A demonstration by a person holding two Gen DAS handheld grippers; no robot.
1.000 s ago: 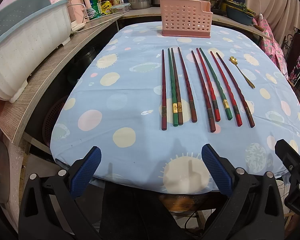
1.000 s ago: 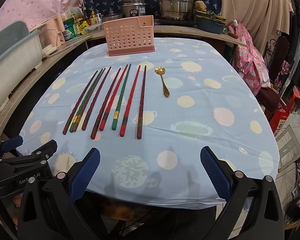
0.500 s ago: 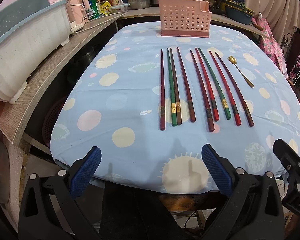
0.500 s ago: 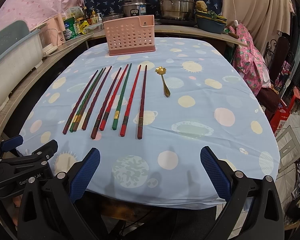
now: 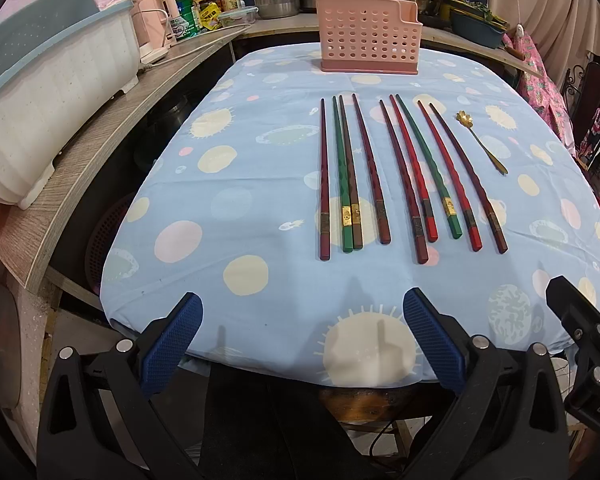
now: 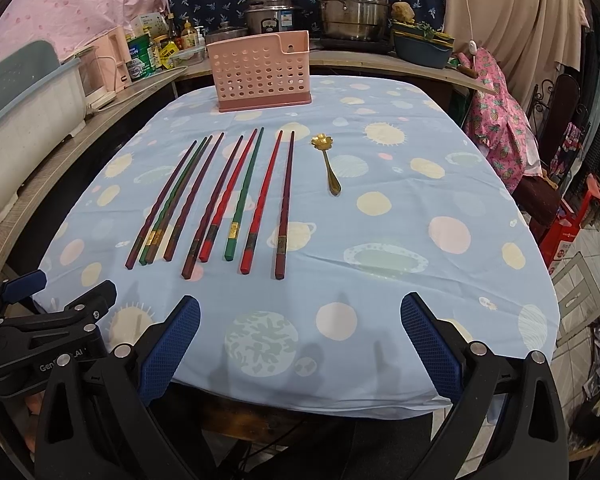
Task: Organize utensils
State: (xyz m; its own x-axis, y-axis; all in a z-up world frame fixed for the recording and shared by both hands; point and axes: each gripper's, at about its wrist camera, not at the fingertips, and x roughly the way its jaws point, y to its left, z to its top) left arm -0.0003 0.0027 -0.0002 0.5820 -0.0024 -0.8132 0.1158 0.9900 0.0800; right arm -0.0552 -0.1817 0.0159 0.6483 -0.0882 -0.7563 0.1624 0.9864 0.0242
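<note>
Several red, dark brown and green chopsticks lie side by side on the blue dotted tablecloth; they also show in the right wrist view. A small gold spoon lies to their right, also in the right wrist view. A pink perforated utensil holder stands upright at the far end, also in the right wrist view. My left gripper is open and empty at the table's near edge. My right gripper is open and empty beside it, to its right.
A white and teal dish rack sits on the wooden counter to the left. Steel pots, bottles and jars stand on the back counter. A chair with pink cloth is at the right.
Both grippers have edged slightly forward toward the table. The utensils have not moved.
</note>
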